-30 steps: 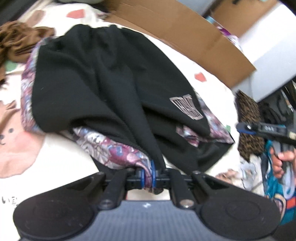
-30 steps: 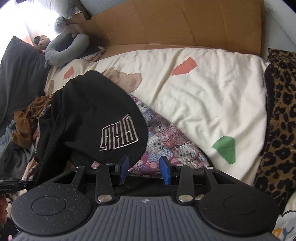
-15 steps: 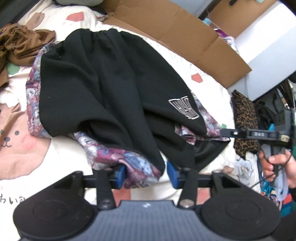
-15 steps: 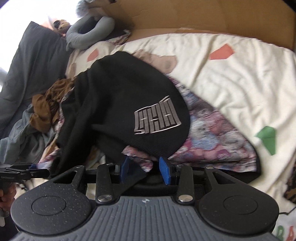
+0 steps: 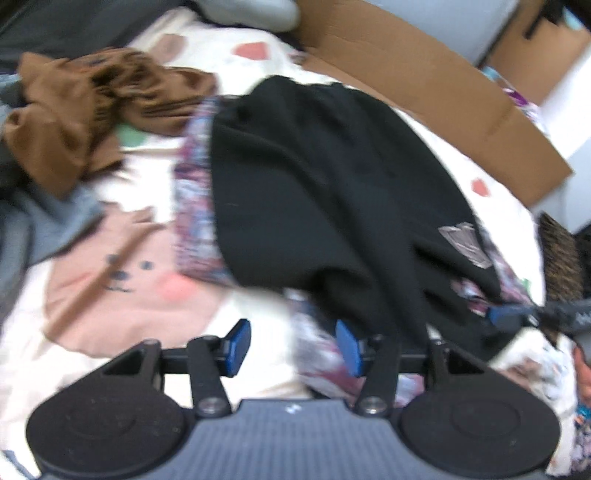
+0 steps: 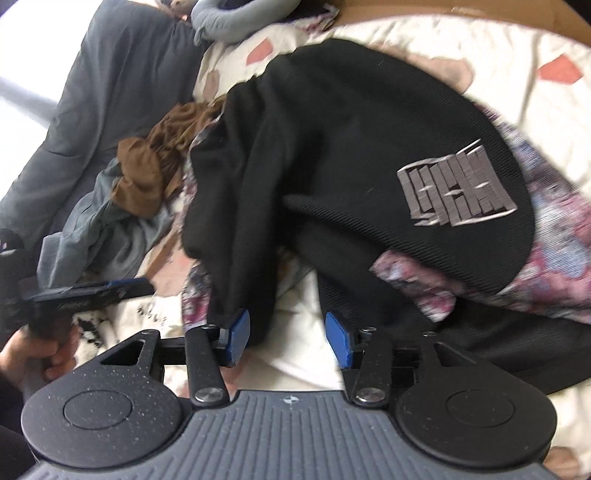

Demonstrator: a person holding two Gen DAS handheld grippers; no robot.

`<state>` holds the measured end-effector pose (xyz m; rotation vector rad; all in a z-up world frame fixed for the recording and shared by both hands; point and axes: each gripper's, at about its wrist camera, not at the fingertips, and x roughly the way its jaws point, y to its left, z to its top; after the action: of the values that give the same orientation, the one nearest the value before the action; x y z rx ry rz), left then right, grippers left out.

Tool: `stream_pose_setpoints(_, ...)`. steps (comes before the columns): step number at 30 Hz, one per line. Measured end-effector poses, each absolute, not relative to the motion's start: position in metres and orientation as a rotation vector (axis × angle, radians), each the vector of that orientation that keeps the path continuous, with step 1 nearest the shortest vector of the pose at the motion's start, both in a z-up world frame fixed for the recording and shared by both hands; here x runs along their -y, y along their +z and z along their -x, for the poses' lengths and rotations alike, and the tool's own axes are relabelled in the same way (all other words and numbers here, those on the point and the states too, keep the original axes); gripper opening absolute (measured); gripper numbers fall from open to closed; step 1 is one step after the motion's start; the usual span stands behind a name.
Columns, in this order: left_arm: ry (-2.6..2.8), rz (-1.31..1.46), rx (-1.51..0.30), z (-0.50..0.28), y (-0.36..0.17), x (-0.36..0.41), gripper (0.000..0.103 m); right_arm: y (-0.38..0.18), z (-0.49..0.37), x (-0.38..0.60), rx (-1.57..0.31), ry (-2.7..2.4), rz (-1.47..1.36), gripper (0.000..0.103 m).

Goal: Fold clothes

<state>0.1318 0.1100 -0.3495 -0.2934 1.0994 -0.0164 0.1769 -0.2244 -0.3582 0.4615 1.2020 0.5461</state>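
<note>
The black fabric garment with a grey printed logo (image 6: 456, 190) lay folded on the cream printed bedsheet (image 5: 122, 295). The left gripper (image 5: 291, 347) stood open and empty; the right gripper (image 6: 286, 338) had just opened wider, holding nothing

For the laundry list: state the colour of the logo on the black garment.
Grey-silver logo on the black garment, clearest in the right wrist view.

Flattened cardboard (image 5: 436, 99) borders the cartoon-print bedsheet (image 5: 122, 280); a grey neck pillow (image 6: 236, 18) lies beyond.
</note>
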Motion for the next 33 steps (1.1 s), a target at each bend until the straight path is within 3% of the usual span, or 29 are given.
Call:
stream_pose_setpoints(9, 0.097, 0.210, -1.068, -0.154, -0.383, -0.151, 0.054, -0.380, -0.180, 0.182, -1.287, 0.602, -0.475, 0.064)
stream_pose_setpoints(24, 0.048, 0.178, -1.016, -0.184, -0.430, -0.164, 0.058, -0.422, -0.178, 0.141, -1.383, 0.599, -0.621, 0.062)
stream_pose_setpoints(26, 0.040, 0.171, -1.007, -0.187, -0.432, -0.163, 0.059, -0.424, -0.178, 0.142, -1.376, 0.593, -0.624, 0.054)
stream_pose_setpoints(27, 0.038, 0.169, -1.004, -0.189, -0.433, -0.162, 0.059, -0.424, -0.178, 0.143, -1.376, 0.589, -0.620, 0.040)
stream_pose_setpoints(28, 0.035, 0.167, -1.002, -0.190, -0.433, -0.161, 0.059, -0.424, -0.179, 0.143, -1.378, 0.590, -0.612, 0.019)
stream_pose_setpoints(29, 0.029, 0.162, -0.997, -0.192, -0.433, -0.159, 0.059, -0.423, -0.179, 0.143, -1.379, 0.599, -0.602, 0.010)
stream_pose_setpoints(33, -0.005, 0.157, -0.984, -0.196, -0.431, -0.151, 0.048, -0.414, -0.181, 0.150, -1.342, 0.602, -0.563, 0.005)
